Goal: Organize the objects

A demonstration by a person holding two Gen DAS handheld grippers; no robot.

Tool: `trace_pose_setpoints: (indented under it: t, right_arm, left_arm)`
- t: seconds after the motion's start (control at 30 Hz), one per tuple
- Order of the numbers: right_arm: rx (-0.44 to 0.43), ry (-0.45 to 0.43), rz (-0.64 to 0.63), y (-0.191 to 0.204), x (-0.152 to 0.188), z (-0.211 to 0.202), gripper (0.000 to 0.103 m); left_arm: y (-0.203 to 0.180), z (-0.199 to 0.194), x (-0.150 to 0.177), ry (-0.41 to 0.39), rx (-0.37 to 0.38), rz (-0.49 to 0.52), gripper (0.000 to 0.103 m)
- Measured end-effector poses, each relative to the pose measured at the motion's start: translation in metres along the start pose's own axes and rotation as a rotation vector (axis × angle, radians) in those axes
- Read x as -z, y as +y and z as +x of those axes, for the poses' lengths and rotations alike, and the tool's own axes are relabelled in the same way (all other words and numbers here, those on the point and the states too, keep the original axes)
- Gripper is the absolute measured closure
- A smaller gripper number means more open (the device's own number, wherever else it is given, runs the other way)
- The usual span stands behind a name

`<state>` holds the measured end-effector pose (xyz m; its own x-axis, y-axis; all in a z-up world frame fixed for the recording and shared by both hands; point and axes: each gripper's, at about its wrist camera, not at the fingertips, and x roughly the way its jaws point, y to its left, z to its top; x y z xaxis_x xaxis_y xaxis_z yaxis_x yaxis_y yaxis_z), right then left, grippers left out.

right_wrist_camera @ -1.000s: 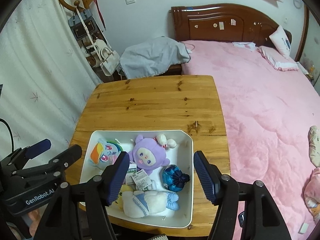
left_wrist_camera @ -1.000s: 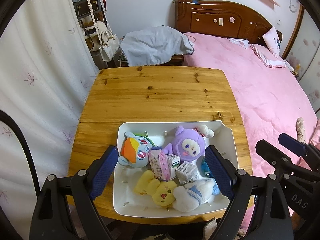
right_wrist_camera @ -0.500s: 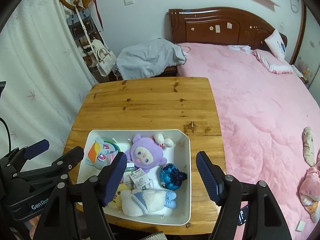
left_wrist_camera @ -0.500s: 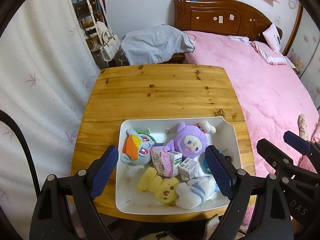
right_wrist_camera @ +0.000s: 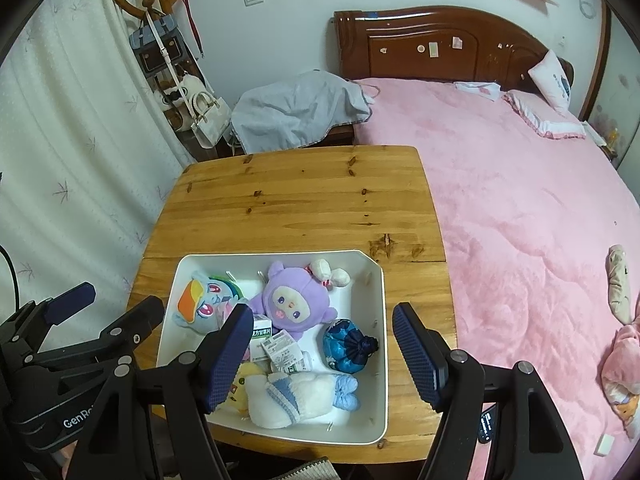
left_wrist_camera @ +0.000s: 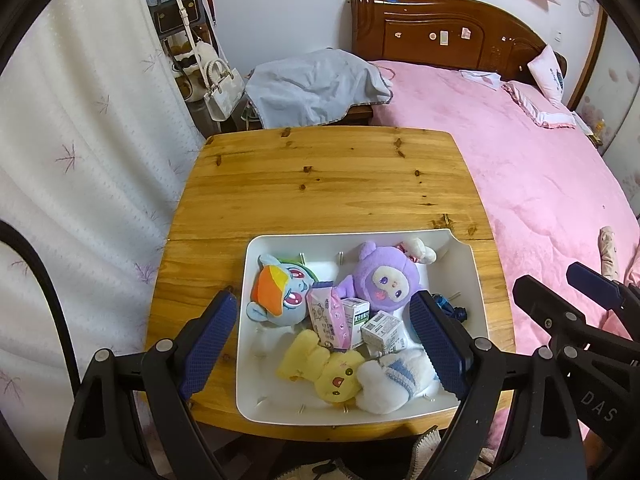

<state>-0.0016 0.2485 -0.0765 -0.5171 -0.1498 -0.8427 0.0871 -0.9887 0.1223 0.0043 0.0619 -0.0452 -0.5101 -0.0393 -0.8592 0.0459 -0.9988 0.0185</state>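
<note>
A white tray [left_wrist_camera: 476,276] [right_wrist_camera: 382,320] sits at the near edge of the wooden table [left_wrist_camera: 320,184] [right_wrist_camera: 304,208]. In it lie a purple plush [left_wrist_camera: 386,280] [right_wrist_camera: 294,304], a blue pony plush [left_wrist_camera: 280,292] [right_wrist_camera: 200,300], a yellow plush [left_wrist_camera: 324,368], a white and blue plush [left_wrist_camera: 396,380] [right_wrist_camera: 296,394], a blue pouch [right_wrist_camera: 348,346], a pink packet [left_wrist_camera: 326,316] and small boxes [left_wrist_camera: 382,330] [right_wrist_camera: 280,346]. My left gripper [left_wrist_camera: 324,344] is open and empty above the tray. My right gripper [right_wrist_camera: 320,356] is open and empty above the tray's right half.
A pink bed [right_wrist_camera: 520,200] with a wooden headboard [left_wrist_camera: 448,28] runs along the table's right side. A grey cloth [left_wrist_camera: 316,84] covers a stand behind the table. A white curtain [left_wrist_camera: 80,140] hangs at the left, with bags [right_wrist_camera: 204,116] on a rack.
Both grippers have pulled back and up a little, so the tray and table show slightly farther away. Both stay open. The objects in the tray have not moved.
</note>
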Motion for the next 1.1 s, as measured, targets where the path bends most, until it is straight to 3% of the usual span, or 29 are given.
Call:
trace_pose_setpoints:
  t: [1.1]
  right_arm:
    - [-0.003,0.024,0.005,-0.0043,0.0011,0.0043,0.030]
  left_arm:
    - [-0.0013,0.0016,0.0042,0.012,-0.006,0.000,0.013]
